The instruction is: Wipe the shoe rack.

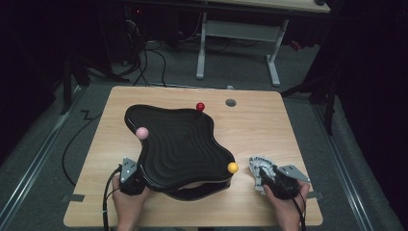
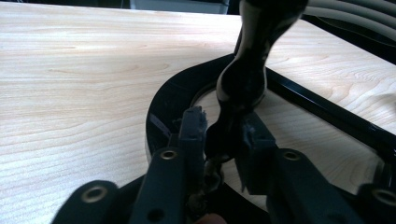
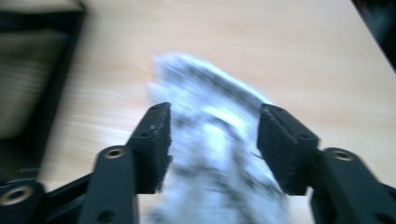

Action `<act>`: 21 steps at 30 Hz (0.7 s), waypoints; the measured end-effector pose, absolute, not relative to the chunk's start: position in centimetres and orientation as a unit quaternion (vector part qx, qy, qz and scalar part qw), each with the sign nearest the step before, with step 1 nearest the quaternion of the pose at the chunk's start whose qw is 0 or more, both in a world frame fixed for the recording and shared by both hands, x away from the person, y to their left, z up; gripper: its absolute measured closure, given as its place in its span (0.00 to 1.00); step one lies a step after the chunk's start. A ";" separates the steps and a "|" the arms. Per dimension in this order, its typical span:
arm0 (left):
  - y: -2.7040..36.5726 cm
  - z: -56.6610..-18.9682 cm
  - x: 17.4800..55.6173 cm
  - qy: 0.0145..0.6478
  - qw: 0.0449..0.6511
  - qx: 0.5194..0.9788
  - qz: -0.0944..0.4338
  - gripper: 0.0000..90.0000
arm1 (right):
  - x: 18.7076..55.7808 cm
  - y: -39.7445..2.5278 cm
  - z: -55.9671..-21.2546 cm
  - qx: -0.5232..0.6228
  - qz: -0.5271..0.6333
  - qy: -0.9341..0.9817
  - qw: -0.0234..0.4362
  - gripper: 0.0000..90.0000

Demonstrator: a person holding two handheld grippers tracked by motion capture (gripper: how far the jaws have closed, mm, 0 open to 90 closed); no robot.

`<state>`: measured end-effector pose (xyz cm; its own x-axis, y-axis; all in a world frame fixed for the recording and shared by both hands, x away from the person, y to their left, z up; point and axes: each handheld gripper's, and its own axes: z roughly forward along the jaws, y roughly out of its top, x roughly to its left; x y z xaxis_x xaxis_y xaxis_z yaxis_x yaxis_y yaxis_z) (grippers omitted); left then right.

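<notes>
The wooden bench (image 1: 260, 125) carries everything, and both of the person's forearms come in over its near edge. The biggest thing on it is a black, wavy-edged tray (image 1: 178, 139) with ridged contour lines, raised on a black stand; it lies just ahead and to the inside of the left gripper (image 1: 131, 179) and well to the left of the right gripper (image 1: 269, 179).

The left hand (image 1: 127, 202) holds its gripper low at the tray's near left corner, pointing forward under the rim. In the left gripper view the jaws are clenched on a glossy black curved leg (image 2: 243, 79) of the stand, which rises from between the pads toward the tray's underside; the stand's black base ring (image 2: 161, 107) curves around on the wood just beyond the jaws.

The right hand (image 1: 288, 207) grips its tool near the bench's right front corner, tilted forward and slightly inward. Its jaws stand apart, released, with a crumpled white-and-grey patterned cloth (image 1: 260, 168) lying between and in front of them; the right gripper view is blurred, and I cannot tell whether the pads touch the cloth (image 3: 219, 154).

Three small balls sit at the tray's rim: a pink ball (image 1: 142, 133) ahead of the left gripper, a yellow ball (image 1: 233, 167) just left of the cloth, and a red ball (image 1: 200, 106) at the far edge.
</notes>
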<state>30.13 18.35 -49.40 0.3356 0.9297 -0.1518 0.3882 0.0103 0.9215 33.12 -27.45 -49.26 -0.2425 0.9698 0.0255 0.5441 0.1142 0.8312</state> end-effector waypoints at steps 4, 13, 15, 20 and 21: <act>18.7 -49.5 30.7 0.510 0.513 0.643 0.251 0.72 | 34.3 -27.6 -51.3 0.574 0.343 0.705 0.235 0.44; 18.2 -49.4 30.4 0.501 0.515 0.650 0.246 0.83 | 33.7 -25.9 -51.7 0.525 0.368 0.734 0.225 0.86; 17.8 -49.3 30.1 0.498 0.514 0.654 0.244 0.83 | 33.3 -25.0 -51.7 0.511 0.388 0.740 0.201 0.88; 17.0 -49.4 29.6 0.496 0.513 0.655 0.250 0.83 | 32.0 -22.5 -50.9 0.462 0.425 0.762 0.163 0.88; 17.0 -49.4 29.6 0.497 0.514 0.654 0.248 0.83 | 31.5 -22.1 -50.3 0.450 0.431 0.762 0.177 0.88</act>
